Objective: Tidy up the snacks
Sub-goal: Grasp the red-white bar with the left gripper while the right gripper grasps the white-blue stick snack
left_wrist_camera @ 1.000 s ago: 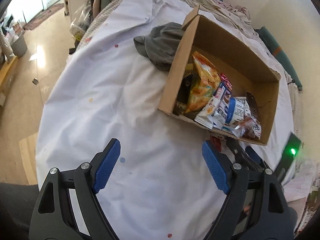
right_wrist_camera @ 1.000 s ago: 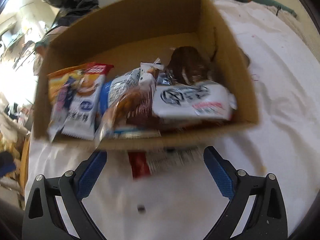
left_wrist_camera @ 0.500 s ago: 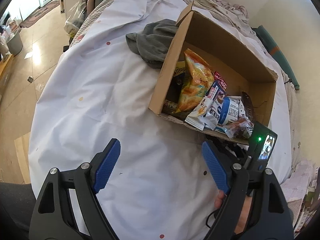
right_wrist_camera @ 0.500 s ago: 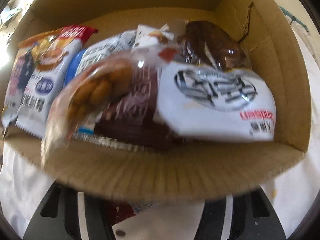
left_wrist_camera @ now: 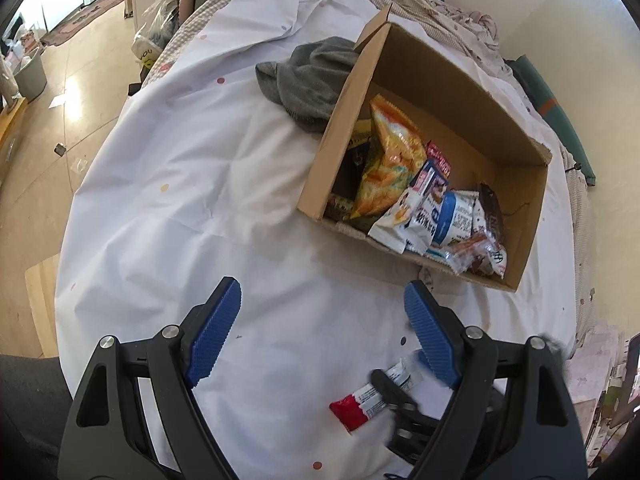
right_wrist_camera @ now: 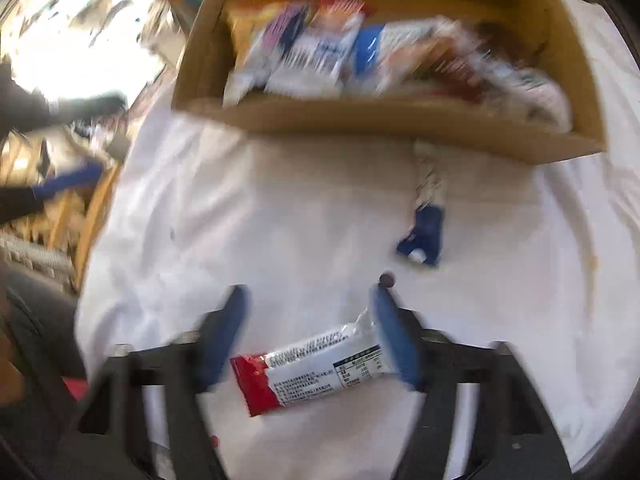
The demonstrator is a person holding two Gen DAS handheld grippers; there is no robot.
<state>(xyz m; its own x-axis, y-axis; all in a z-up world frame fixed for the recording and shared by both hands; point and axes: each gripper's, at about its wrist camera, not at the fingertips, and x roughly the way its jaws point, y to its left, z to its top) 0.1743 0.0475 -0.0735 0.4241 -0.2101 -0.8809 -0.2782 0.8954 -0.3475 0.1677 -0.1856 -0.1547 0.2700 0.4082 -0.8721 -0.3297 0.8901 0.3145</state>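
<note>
From the left wrist view, the left gripper (left_wrist_camera: pixel 322 320) is hanging over the white sheet (left_wrist_camera: pixel 180 184) with its blue fingers wide apart and nothing between them, and the cardboard box (left_wrist_camera: pixel 516 128) full of snack packs is sitting ahead on the sheet. From the blurry right wrist view, the right gripper (right_wrist_camera: pixel 310 330) is holding its fingers apart around a red and white snack bar (right_wrist_camera: pixel 312 368) that is lying on the sheet near the box; one end is touching the right finger, and a blue and white packet (right_wrist_camera: pixel 426 216) is lying just in front of the box.
</note>
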